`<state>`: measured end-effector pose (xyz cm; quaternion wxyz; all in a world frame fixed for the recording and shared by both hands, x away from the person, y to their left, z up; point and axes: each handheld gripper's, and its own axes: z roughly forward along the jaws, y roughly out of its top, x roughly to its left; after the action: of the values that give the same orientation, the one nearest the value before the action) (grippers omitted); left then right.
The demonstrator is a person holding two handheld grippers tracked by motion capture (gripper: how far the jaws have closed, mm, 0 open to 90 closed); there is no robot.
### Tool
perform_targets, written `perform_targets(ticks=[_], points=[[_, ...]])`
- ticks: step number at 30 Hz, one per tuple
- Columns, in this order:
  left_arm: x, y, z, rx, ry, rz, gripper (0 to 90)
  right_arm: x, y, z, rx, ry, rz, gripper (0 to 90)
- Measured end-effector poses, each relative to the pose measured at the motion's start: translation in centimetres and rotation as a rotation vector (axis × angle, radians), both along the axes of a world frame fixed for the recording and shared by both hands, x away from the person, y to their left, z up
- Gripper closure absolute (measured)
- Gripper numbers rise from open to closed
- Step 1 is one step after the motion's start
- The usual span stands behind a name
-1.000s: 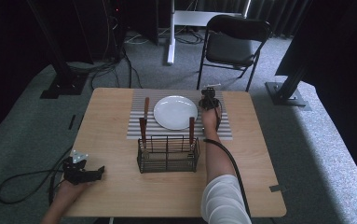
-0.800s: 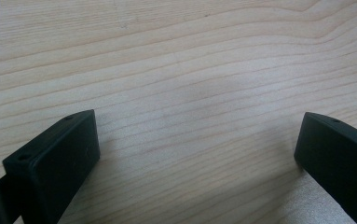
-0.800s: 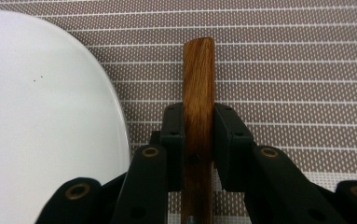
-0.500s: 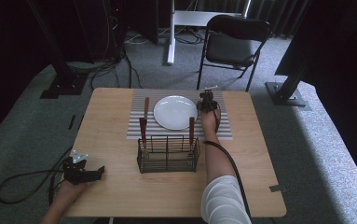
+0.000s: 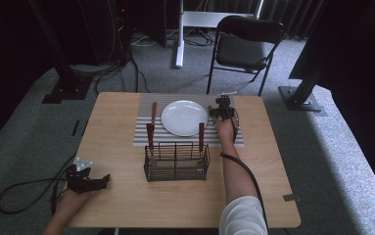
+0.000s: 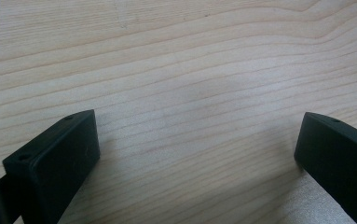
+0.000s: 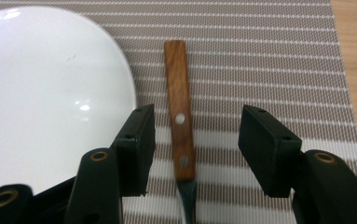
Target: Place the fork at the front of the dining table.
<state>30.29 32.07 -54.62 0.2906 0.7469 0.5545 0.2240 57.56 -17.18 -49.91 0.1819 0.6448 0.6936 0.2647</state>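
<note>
1. Wooden-handled utensil (image 7: pixel 180 116) lies flat on the striped placemat (image 7: pixel 269 56), just right of the white plate (image 7: pixel 41 93).
2. Right gripper (image 7: pixel 192 149): jaws have just been opening, handle between them, pads clear of it. Best lifted straight off, no nudge.
3. Left gripper (image 6: pixel 197 154): spread wide, empty, over bare table (image 6: pixel 176 60).

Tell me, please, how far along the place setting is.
Done: the white plate sits on the striped placemat, with a wood-handled utensil lying right of it. In hand: the right tongs have just been opening, that handle between them untouched. Left: a wooden handle stands in the wire basket, seemingly waiting; the left tongs are open.
</note>
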Motion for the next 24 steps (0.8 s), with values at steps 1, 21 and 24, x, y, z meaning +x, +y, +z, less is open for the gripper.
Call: perform_targets(ticks=[1, 21, 24], points=[[0.0, 0.0, 0.0, 0.000, 0.001, -0.001, 0.0, -0.3, -0.1, 0.0, 0.002, 0.002, 0.006, 45.0], [0.0, 0.0, 0.0, 0.000, 0.000, 0.000, 0.0, -8.2, -2.1, -0.4, 0.074, -0.011, 0.054, 22.5], [0.0, 0.0, 0.0, 0.000, 0.000, 0.000, 0.0, -9.2, -2.0, -0.8, 0.083, -0.003, 0.073, 22.6]])
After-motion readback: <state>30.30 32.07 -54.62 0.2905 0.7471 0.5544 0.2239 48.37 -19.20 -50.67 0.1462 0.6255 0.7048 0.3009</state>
